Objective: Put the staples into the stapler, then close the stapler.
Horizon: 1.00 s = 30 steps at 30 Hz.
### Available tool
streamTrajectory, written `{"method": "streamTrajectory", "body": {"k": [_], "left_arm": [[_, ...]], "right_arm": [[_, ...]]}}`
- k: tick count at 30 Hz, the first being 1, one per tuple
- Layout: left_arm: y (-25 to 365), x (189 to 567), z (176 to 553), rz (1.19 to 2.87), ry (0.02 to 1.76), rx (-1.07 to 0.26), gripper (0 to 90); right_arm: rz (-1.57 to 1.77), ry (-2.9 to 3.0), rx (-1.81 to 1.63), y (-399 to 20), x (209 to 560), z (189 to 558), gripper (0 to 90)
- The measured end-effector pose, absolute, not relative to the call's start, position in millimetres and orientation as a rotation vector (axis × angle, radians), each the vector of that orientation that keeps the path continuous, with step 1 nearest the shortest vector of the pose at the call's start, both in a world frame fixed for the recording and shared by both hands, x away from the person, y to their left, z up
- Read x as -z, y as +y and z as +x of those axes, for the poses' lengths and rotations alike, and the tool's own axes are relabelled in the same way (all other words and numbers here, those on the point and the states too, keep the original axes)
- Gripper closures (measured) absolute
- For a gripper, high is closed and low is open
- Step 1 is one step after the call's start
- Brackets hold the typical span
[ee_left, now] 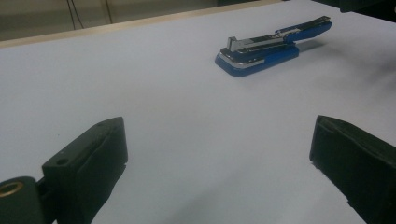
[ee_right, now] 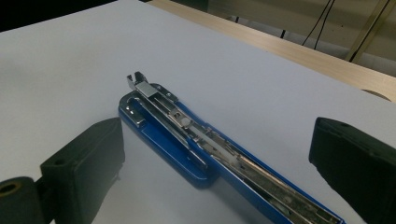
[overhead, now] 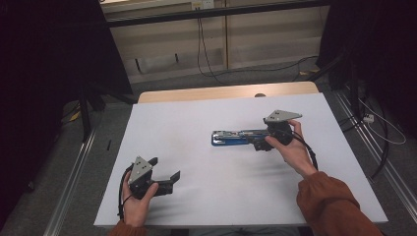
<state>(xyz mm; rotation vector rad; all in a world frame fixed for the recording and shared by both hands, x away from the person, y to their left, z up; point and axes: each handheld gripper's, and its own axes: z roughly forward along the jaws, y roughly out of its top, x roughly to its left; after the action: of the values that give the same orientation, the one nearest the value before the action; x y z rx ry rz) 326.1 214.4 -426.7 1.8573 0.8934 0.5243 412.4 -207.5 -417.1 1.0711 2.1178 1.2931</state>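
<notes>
From the high view, a blue stapler (overhead: pixel 235 137) lies flat near the middle of the white table (overhead: pixel 196 123), its long axis running left to right. The right gripper (overhead: pixel 263 141) is held at the stapler's right-hand end, low over the table, with the hand (overhead: pixel 291 150) behind it. The approach comes along the stapler's length, probably so the fingers can straddle its narrow body. The left gripper (overhead: pixel 164 173) sits well apart, near the front left of the table, its fingers spread and holding nothing. It looks parked there to leave the other hand room. An orange sleeve (overhead: pixel 334 204) covers the right forearm.

In the left gripper view, the two black fingers (ee_left: pixel 88 161) stand wide apart over bare table. The stapler (ee_left: pixel 273 46) lies far off toward the upper right, and this view shows that its upper arm rises away from the base toward the far end. It is hinged open, not pressed shut.

In the right gripper view, the stapler (ee_right: pixel 210 149) runs diagonally from between the fingers (ee_right: pixel 86 158) up toward the left. Its top is swung back, so the metal staple channel and spring lie exposed along the blue base. The fingers are open, one on each side of the body and neither touching it, so nothing is gripped yet. With the channel laid open, the work looks like loading or closing the stapler. I judge the step in hand to be lining up for a grasp on the rear end.
</notes>
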Motion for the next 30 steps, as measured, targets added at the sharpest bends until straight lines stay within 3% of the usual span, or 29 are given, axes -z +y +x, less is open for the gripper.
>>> {"method": "streamTrajectory", "body": {"k": [20, 30], "left_arm": [[213, 426, 325, 1.884, 0.861, -0.518, 4.3], [210, 426, 329, 1.863, 0.883, -0.450, 5.6]], "right_arm": [[1.073, 2.038, -1.271, -218, 420, 377, 2.1], [1.107, 2.004, -1.226, -238, 428, 359, 2.1]]}}
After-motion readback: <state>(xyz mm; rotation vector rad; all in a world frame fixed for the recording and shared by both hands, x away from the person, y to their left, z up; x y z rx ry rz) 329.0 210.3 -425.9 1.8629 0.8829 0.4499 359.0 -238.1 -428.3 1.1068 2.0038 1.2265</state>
